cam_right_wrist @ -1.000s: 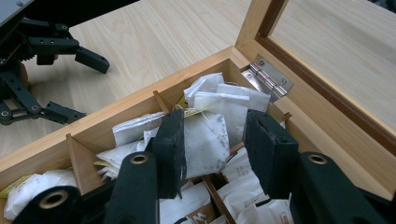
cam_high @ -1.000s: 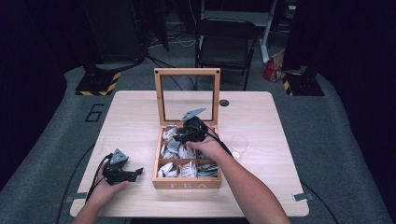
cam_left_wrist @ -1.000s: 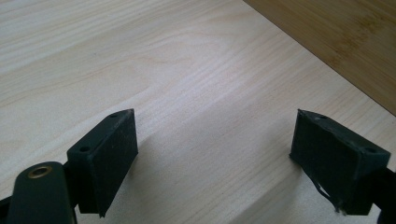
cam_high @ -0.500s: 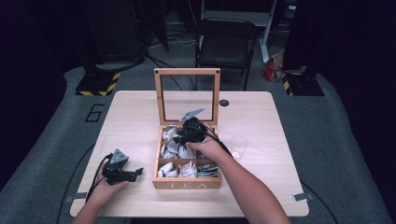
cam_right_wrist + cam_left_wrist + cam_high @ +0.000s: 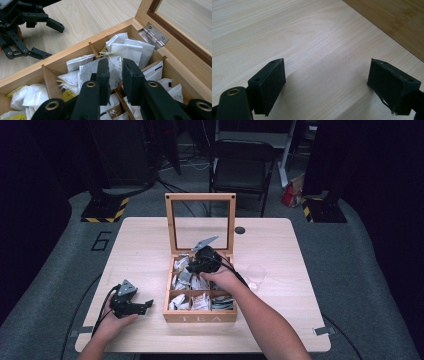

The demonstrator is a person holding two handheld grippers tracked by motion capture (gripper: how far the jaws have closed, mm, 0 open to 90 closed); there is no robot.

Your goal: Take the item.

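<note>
1. So, judging from how things sit, the step in hand looks like pulling one tea bag (image 5: 110, 68) out of the wooden tea box (image 5: 200, 316), which stands mid-table toward the near edge with its glass lid (image 5: 200, 222) propped upright at the far side.
2. To do it well, I'd lift straight up and slow. The bags are packed tight in their compartments, and the string on this one could snag a neighbour or a divider. Keep the pinch on the paper body, not just a corner, or it may tear or slip.
3. Right gripper (image 5: 115, 72): jaws nearly closed, a narrow gap left, pinched on a greyish tea bag standing above one of the far compartments. Whether the bag is fully free of the pile, I can't tell.
4. Left gripper (image 5: 327, 85): jaws spread wide, nothing between them, just bare table (image 5: 312, 37) underneath. In the high view it rests near the table's front-left corner, just left of the box and not touching it.
5. A clear plastic cup (image 5: 256, 276) stands just right of the box, maybe where the bag is headed.
</note>
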